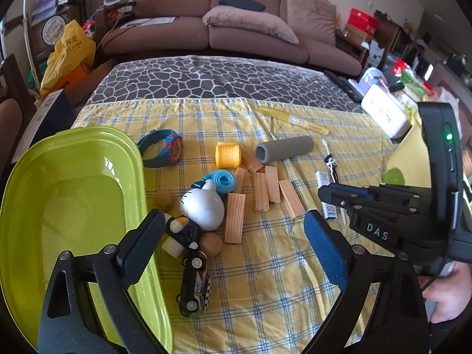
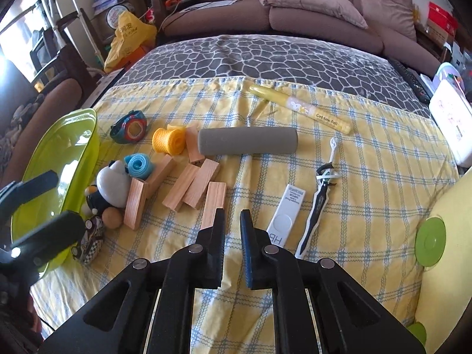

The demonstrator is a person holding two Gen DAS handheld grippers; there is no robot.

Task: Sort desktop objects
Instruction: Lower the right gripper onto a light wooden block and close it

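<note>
My left gripper (image 1: 234,221) is open and empty, its jaws wide apart above a toy car (image 1: 194,286), a penguin toy (image 1: 181,231) and a white round toy (image 1: 203,206). The green bin (image 1: 73,206) lies at the left, its inside bare. Several wooden blocks (image 1: 265,191), a yellow roll (image 1: 227,155), a blue roll (image 1: 224,180), a grey foam tube (image 1: 284,147) and a watch (image 1: 163,147) lie beyond. My right gripper (image 2: 231,216) is nearly shut with a narrow gap, empty, just in front of a wooden block (image 2: 214,203). A white lead case (image 2: 284,215) lies to its right.
A toy sword (image 2: 320,194) and a yellow pen (image 2: 303,109) lie on the checked cloth (image 2: 368,191). A green lid (image 2: 430,242) sits at the right edge. A white box (image 2: 451,124) and remote (image 2: 413,79) sit at the far right. A sofa stands behind.
</note>
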